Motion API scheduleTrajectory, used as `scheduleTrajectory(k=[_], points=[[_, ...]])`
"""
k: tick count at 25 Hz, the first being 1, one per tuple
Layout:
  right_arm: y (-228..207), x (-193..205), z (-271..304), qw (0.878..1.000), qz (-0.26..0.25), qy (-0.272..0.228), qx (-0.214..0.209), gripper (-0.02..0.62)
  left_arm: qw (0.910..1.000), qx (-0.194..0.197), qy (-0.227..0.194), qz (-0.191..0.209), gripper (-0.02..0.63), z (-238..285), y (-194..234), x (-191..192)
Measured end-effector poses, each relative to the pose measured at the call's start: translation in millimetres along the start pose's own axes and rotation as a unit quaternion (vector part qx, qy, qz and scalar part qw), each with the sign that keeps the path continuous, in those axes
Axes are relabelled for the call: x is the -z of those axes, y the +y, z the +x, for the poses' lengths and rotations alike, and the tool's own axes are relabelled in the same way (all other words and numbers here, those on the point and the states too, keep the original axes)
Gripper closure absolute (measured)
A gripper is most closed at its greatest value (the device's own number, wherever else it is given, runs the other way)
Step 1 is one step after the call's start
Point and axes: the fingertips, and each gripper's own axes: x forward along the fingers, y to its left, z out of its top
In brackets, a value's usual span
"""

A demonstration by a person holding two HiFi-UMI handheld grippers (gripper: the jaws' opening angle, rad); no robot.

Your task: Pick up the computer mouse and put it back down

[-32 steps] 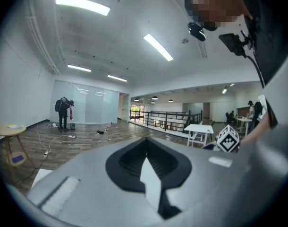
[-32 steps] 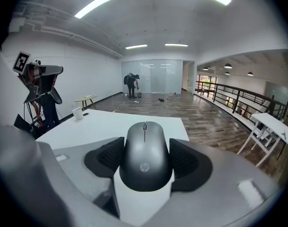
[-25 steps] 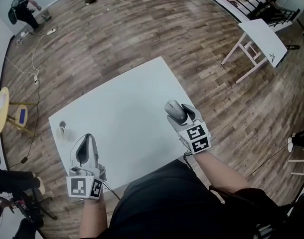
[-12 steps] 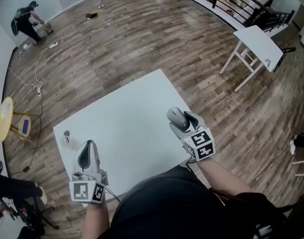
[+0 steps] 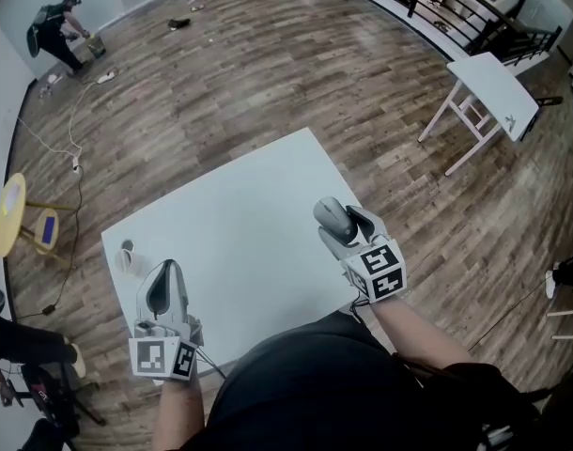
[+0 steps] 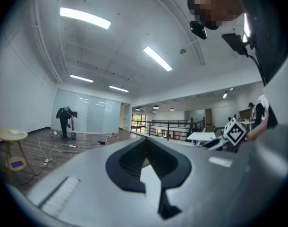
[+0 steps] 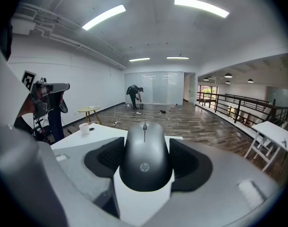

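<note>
The mouse (image 7: 145,155) is clamped between the pads of the right tongs (image 5: 346,225), apparently held off the bench (image 5: 230,214) below them. The left tongs (image 5: 164,275) are closed and empty. The lift looks done; next, lower the mouse level and let go.

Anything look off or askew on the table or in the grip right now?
Nothing stands out. The computer mouse sits centred and straight between the right claw's pads, over the white table. The small cup near the table's left corner stands upright, nothing spilled.
</note>
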Motion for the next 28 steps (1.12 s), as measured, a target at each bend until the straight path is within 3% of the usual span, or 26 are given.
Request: scheduleTrajectory(k=[13,28], points=[[-4.9,9.4,-1.8,1.0,0.001,0.007,-0.004,0.296,1.0,0.003,0.007,0.0,0.602,4.1,-11.6,2.2],[-7.9,30.0,4.8,0.999,0.017,0.028,-0.016,0.296,0.9989,0.012,0.044,0.005,0.602,14.4,-24.1,8.7]])
